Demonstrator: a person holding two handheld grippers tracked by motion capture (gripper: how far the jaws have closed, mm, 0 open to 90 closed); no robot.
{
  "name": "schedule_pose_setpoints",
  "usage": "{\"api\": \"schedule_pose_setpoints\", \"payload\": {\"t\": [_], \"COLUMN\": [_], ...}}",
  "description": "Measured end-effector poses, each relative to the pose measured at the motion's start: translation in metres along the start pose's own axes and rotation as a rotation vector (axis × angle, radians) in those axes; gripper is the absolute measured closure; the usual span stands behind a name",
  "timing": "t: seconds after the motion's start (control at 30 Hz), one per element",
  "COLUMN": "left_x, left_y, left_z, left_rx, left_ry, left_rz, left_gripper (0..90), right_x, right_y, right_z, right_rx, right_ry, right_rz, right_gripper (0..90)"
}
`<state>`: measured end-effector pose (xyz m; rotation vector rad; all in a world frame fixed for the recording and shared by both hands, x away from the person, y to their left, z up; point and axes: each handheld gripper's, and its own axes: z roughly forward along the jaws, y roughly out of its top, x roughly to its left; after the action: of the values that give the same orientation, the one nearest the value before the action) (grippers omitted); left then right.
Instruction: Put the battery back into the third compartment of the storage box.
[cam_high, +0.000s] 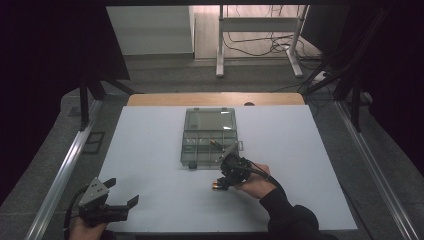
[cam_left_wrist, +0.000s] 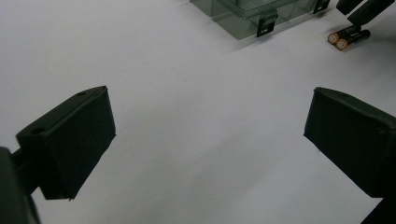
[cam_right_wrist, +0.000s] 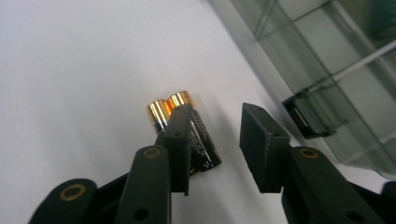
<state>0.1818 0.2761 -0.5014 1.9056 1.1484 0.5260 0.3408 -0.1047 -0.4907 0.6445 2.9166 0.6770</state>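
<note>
Two batteries (cam_right_wrist: 184, 133) are seen side by side on the table (cam_high: 150, 150), near the box (cam_high: 207, 137); the right gripper (cam_right_wrist: 215, 140), jaws apart, is offset and may knock them rolling; the left gripper (cam_left_wrist: 205, 144) is held wide open

Two batteries (cam_right_wrist: 182, 135) lie side by side on the white tabletop (cam_high: 150, 150), near its front edge. One clear compartment box (cam_high: 208, 138) with its lid open sits toward the middle of the tabletop. Two tongs are present: the left tongs (cam_high: 122, 192) and the right tongs (cam_high: 225, 176).
</note>
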Motion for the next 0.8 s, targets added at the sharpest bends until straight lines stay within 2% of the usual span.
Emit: {"api": "schedule_pose_setpoints", "payload": {"t": [0.17,0.27,0.33,0.5,0.6,0.8], "left_x": [0.000,0.000,0.000,0.000,0.000,0.000], "left_y": [0.000,0.000,0.000,0.000,0.000,0.000], "left_z": [0.000,0.000,0.000,0.000,0.000,0.000], "left_rx": [0.000,-0.001,-0.002,-0.002,-0.003,-0.005], "left_ry": [0.000,0.000,-0.001,-0.001,-0.002,-0.002], "left_rz": [0.001,0.001,0.000,0.000,-0.001,-0.003], "left_gripper": [2.3,2.3,2.3,2.3,2.3,2.3], "right_x": [-0.001,-0.002,-0.003,-0.002,-0.001,-0.003], "right_y": [0.000,0.000,0.000,-0.001,-0.001,0.000], "right_z": [0.007,0.013,0.017,0.017,0.015,0.006], "right_rx": [0.009,0.030,0.035,0.033,0.027,-0.008], "right_ry": [0.025,0.012,0.005,0.002,-0.025,-0.017], "right_rz": [-0.005,-0.017,-0.027,-0.023,-0.032,-0.027], "right_gripper": [68.7,70.6,75.2,76.0,76.0,76.1]}}
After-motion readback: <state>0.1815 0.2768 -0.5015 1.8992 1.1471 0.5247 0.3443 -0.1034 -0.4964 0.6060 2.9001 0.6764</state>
